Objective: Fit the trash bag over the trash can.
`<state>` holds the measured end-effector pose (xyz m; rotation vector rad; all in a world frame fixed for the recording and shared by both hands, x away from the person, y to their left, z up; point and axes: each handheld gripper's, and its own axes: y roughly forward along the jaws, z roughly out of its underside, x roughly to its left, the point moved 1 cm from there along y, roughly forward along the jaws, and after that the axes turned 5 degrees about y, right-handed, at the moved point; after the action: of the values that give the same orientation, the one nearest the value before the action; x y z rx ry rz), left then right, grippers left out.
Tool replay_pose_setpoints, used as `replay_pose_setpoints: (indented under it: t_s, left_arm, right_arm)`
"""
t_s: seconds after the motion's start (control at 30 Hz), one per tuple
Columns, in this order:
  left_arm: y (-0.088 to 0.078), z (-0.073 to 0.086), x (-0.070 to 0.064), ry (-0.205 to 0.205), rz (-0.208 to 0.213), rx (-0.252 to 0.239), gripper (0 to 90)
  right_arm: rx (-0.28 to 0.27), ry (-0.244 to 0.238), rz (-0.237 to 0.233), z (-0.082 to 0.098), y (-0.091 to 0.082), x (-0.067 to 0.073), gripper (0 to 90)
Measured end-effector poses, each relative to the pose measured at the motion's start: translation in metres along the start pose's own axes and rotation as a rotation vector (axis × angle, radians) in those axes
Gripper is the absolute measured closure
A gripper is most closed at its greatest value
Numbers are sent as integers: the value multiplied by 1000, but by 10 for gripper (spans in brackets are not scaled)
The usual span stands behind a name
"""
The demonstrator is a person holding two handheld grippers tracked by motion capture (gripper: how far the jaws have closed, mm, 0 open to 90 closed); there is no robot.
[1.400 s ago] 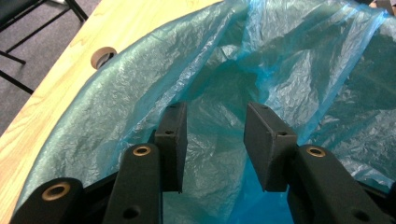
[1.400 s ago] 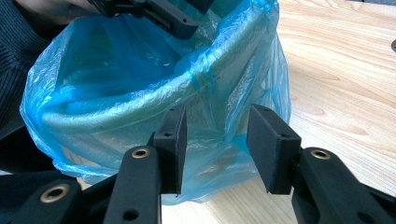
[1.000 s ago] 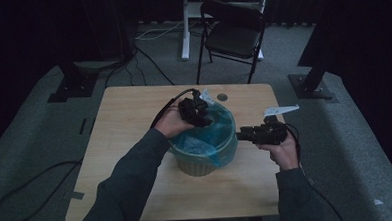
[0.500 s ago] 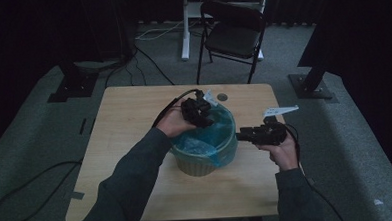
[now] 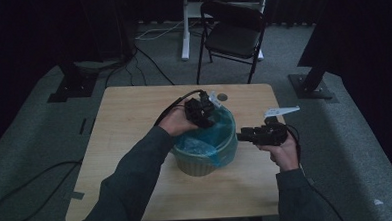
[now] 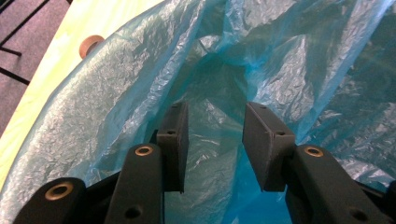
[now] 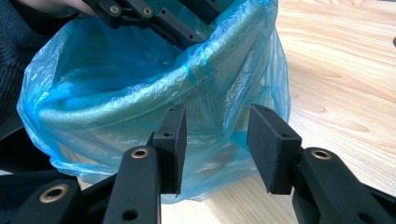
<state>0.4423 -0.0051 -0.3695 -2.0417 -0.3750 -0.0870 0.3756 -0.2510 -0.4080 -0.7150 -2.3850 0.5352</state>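
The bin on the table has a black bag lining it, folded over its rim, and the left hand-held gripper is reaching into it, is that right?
Not quite: the bag is blue, not black, as the right gripper view shows. The rest stands: it lines the bin on the table, folded over the rim, and the left hand-held gripper reaches into it.
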Motion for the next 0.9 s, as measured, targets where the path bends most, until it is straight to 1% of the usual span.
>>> replay_pose_setpoints:
  t_s: [0.17,0.23,0.3,0.43,0.57,0.63,0.9]
  left_arm:
    - [5,1,1,3,-4,33,606]
    - [6,1,2,5,-5,37,606]
    - [9,1,3,8,-13,62,606]
    - [13,1,2,15,-17,88,603]
    - [16,0,1,21,-26,104,603]
    - [17,0,1,30,-24,113,602]
    - [21,1,0,34,-18,143,592]
  right_arm:
    - [1,1,0,0,0,0,571]
    - [0,1,0,0,0,0,571]
    - [0,1,0,0,0,0,571]
    - [0,1,-1,0,0,0,571]
    - [-1,0,-1,0,0,0,571]
    - [-1,1,-1,0,0,0,571]
    - [-1,2,-2,0,0,0,571]
